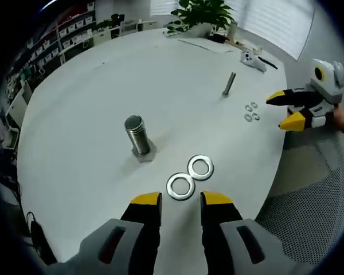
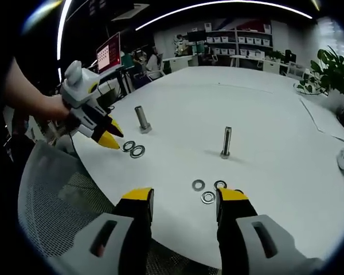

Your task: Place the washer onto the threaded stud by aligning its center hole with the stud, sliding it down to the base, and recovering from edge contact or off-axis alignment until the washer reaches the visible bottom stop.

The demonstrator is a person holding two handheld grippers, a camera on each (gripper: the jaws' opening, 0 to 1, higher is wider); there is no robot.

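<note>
A thick threaded stud (image 1: pixel 137 136) stands upright on its hex base on the white round table (image 1: pixel 103 91). Two large washers (image 1: pixel 190 177) lie flat just right of it, right ahead of my left gripper (image 1: pixel 181 199), which is open and empty. A thinner stud (image 2: pixel 226 142) stands farther along, with three small washers (image 2: pixel 208 191) lying near my right gripper (image 2: pixel 185 195), also open and empty. In the right gripper view the thick stud (image 2: pixel 142 120) and the large washers (image 2: pixel 133 149) lie beside the left gripper (image 2: pixel 106 135), held by a hand.
A grey mesh chair (image 2: pixel 57 195) sits at the table's near edge. A white controller (image 1: pixel 252 59), papers and a potted plant (image 1: pixel 200 17) are at the far side. Shelves and desks fill the room behind.
</note>
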